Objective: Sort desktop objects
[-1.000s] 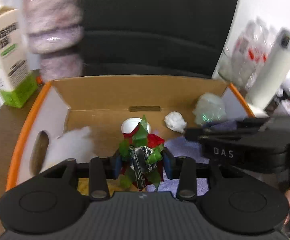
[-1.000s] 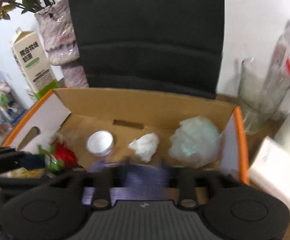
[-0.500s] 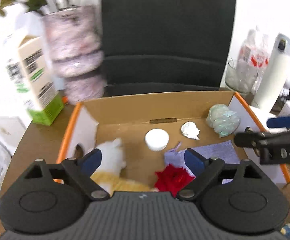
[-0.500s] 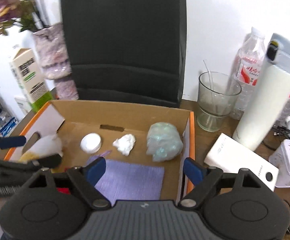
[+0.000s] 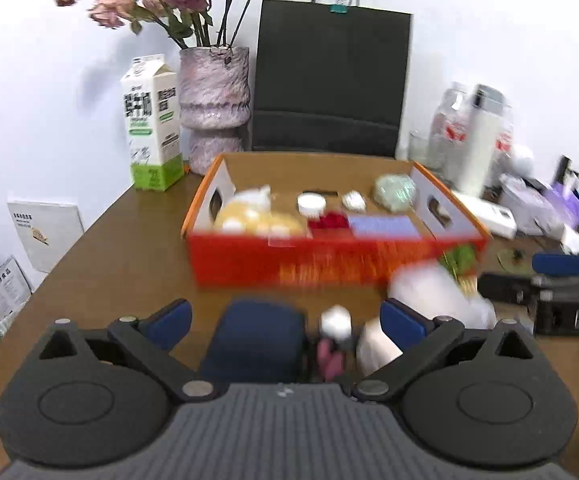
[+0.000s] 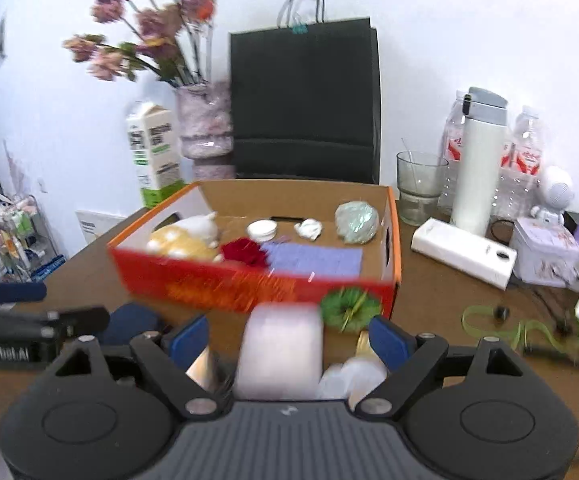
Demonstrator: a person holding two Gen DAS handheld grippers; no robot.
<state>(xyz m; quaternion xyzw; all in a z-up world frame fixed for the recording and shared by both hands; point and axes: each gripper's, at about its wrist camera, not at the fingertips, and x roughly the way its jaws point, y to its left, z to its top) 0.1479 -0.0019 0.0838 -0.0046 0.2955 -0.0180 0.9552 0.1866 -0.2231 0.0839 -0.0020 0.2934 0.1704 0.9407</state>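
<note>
Here the left gripper (image 5: 285, 322) has its jaws still opening, very wide; they press on nothing, though a blurred dark blue thing (image 5: 255, 338) lies on the table between them. The right gripper (image 6: 289, 338) stands wide too, empty, above a blurred white packet (image 6: 279, 350). At twelve o'clock from both stands the orange cardboard box (image 6: 249, 282), holding a yellow-white plush toy (image 6: 185, 240), a red thing (image 6: 245, 252) and a purple cloth (image 6: 313, 260). At eleven o'clock stand a milk carton (image 5: 151, 122) and a vase of flowers (image 5: 213, 96); behind is a black paper bag (image 6: 305, 100). The table (image 5: 121, 256) is brown wood.
</note>
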